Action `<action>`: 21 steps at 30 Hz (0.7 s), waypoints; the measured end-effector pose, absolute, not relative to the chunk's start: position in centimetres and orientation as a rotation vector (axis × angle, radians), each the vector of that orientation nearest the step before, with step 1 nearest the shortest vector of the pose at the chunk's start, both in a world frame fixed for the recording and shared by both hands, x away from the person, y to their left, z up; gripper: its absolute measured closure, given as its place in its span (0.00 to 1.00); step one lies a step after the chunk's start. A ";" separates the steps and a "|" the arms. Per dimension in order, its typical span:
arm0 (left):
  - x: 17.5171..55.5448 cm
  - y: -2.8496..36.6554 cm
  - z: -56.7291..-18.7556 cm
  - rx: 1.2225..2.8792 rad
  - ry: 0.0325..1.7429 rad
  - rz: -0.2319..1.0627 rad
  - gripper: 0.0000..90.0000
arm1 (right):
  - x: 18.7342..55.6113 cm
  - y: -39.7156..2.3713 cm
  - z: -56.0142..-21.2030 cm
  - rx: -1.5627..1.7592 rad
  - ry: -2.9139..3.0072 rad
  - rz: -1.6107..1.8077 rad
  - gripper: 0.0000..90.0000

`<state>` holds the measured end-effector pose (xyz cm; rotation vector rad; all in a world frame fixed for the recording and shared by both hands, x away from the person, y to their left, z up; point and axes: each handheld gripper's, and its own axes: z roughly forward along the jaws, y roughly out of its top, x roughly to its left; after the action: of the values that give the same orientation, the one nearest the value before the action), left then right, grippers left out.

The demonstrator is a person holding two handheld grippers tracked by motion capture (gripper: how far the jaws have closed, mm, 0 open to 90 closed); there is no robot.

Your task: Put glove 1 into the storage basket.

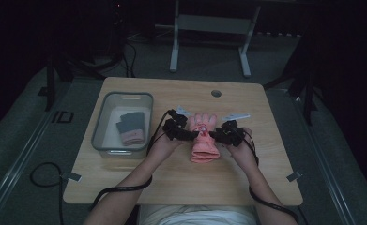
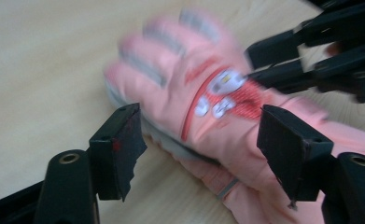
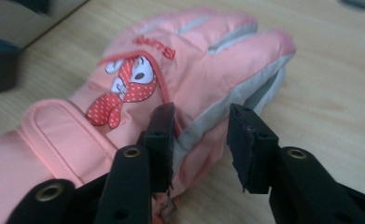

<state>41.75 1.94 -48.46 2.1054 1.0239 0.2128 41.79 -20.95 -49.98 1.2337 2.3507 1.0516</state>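
From my station I see the glove (image 1: 204,138) lying flat on the table (image 1: 181,183), near its middle, cuff toward the person and fingertips pointing to the far edge. My left gripper (image 1: 187,133) sits at the glove's left side and my right gripper (image 1: 217,135) at its right side, facing each other across it. To the left of the glove, well apart, stands a bin (image 1: 99,125), and folded items (image 1: 131,127) lie inside it. A round hole (image 1: 216,93) sits in the table behind the glove.
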 end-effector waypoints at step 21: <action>44.6 1.4 -53.9 2.023 1.169 -0.213 0.68 | 44.5 -22.2 -53.2 1.589 2.527 1.229 0.66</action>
<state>44.59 1.39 -53.90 2.0230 1.1691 -0.2133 44.50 -22.17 -53.20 1.5887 2.5271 1.2290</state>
